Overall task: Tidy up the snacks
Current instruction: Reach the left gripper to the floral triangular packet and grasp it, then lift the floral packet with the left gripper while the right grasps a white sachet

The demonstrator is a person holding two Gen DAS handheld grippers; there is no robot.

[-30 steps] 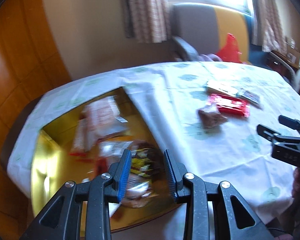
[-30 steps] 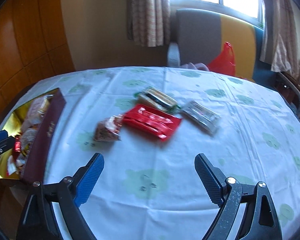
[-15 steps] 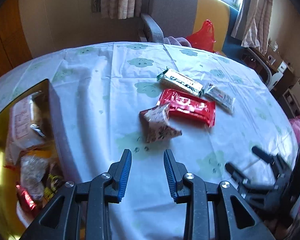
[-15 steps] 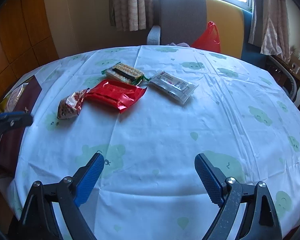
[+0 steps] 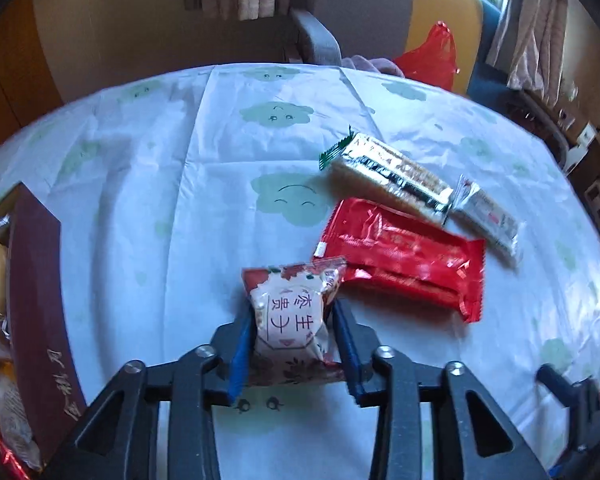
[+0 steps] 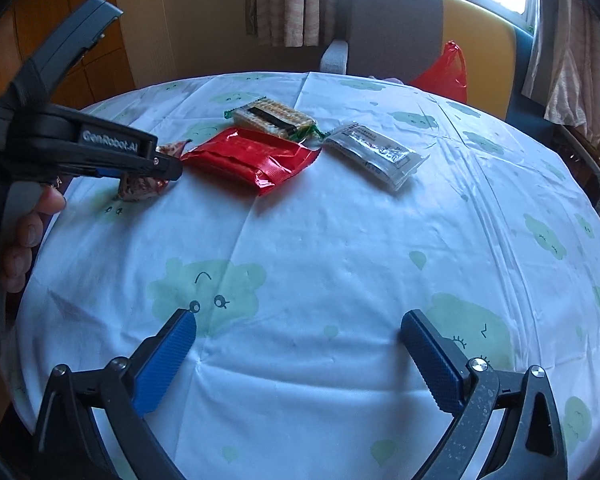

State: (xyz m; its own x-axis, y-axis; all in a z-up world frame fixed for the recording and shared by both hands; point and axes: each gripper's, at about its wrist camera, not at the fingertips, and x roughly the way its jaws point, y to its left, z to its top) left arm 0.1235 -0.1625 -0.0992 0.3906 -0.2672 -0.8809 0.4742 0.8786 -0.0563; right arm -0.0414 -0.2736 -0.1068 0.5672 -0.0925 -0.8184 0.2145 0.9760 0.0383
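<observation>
My left gripper point(image 5: 292, 312) straddles a small red-and-white snack pouch point(image 5: 290, 316) lying on the tablecloth; its jaws stand at the pouch's sides and look closed against it. The pouch point(image 6: 140, 186) also shows in the right wrist view, under the left gripper point(image 6: 168, 168). Beyond lie a red packet point(image 5: 404, 264) point(image 6: 252, 156), a cracker pack point(image 5: 388, 176) point(image 6: 274, 116) and a silver packet point(image 5: 488, 216) point(image 6: 374, 154). My right gripper point(image 6: 300, 332) is wide open and empty, above the table's near part.
A dark red box point(image 5: 36, 300) with gold lining holds several snacks at the left edge. The round table has a white cloth point(image 6: 340, 240) with green clouds. A grey and yellow chair point(image 6: 420, 20) and red bag point(image 6: 444, 68) stand behind the table.
My left gripper has swung from the box to the table and come down around the small pouch. The right gripper has stayed open and drifted slightly.
</observation>
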